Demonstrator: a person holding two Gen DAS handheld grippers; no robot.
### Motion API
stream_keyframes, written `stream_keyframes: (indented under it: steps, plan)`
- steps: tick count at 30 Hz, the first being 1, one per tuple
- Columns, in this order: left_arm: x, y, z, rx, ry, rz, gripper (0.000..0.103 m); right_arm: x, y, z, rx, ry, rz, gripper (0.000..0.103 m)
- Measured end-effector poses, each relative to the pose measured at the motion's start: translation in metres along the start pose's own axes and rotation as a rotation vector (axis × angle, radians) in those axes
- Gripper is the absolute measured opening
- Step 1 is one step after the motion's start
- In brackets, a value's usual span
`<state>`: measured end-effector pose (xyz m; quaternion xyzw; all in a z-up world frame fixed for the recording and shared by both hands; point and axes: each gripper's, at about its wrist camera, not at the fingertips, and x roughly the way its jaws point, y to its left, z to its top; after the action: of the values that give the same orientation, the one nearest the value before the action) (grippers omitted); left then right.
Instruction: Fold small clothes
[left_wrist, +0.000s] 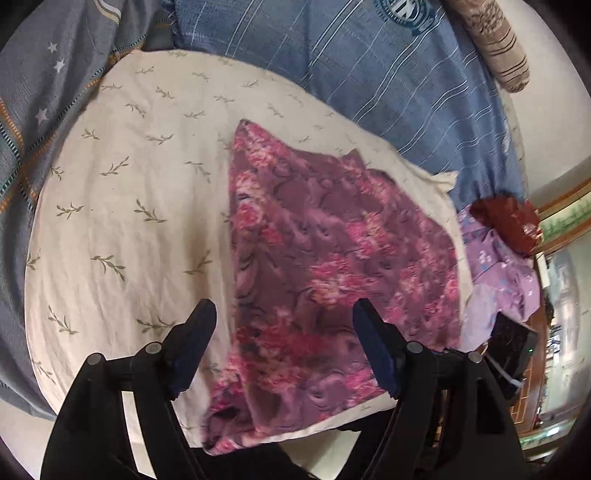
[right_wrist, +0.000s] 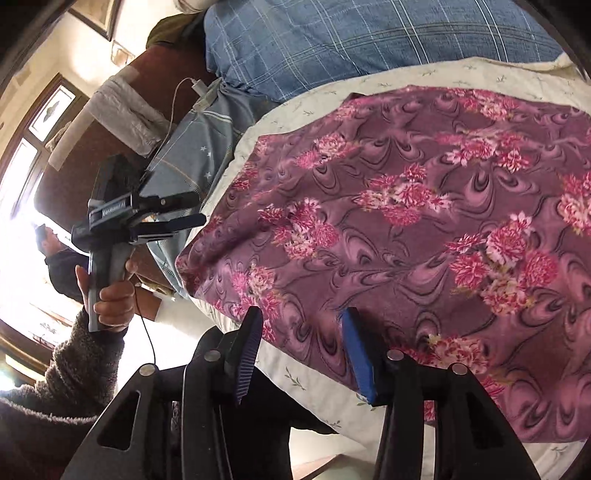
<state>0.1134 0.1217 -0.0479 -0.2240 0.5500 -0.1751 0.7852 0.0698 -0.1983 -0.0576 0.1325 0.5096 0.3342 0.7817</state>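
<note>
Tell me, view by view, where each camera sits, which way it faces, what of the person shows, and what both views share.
Left wrist: sits on the left gripper, faces forward and down over the floral garment on the cream sheet; only its own open jaws show.
Right wrist: sits on the right gripper, faces down along the garment's near edge; its open jaws, plus the left gripper in the person's hand and sleeve, show.
Shared: garment, sheet, blue plaid bedding.

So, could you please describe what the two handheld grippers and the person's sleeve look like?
Both grippers, the left gripper and right gripper, have black angular frames with round silver rivets and blue ribbed pads. The left one has a grey pistol handle and a thin black cable. The sleeve is fuzzy grey-brown knit.
</note>
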Motion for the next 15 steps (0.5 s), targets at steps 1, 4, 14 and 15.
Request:
stream_keyframes:
  steps: [1, 4, 14, 15]
  plan:
    - [0.008, 0.000, 0.003, 0.005, 0.017, 0.000, 0.076, 0.003, -0.002, 0.002, 0.013, 0.002, 0.002, 0.047]
    - [0.017, -0.003, 0.020, 0.024, -0.008, 0.055, 0.073, -0.002, -0.006, 0.001, 0.047, -0.005, 0.011, 0.047]
    - [0.060, -0.004, 0.071, -0.005, 0.072, 0.024, 0.073, -0.120, -0.132, 0.053, 0.289, -0.343, -0.338, 0.053]
    - [0.061, -0.006, 0.070, 0.000, 0.069, 0.028, 0.073, -0.123, -0.143, 0.059, 0.312, -0.349, -0.356, 0.055]
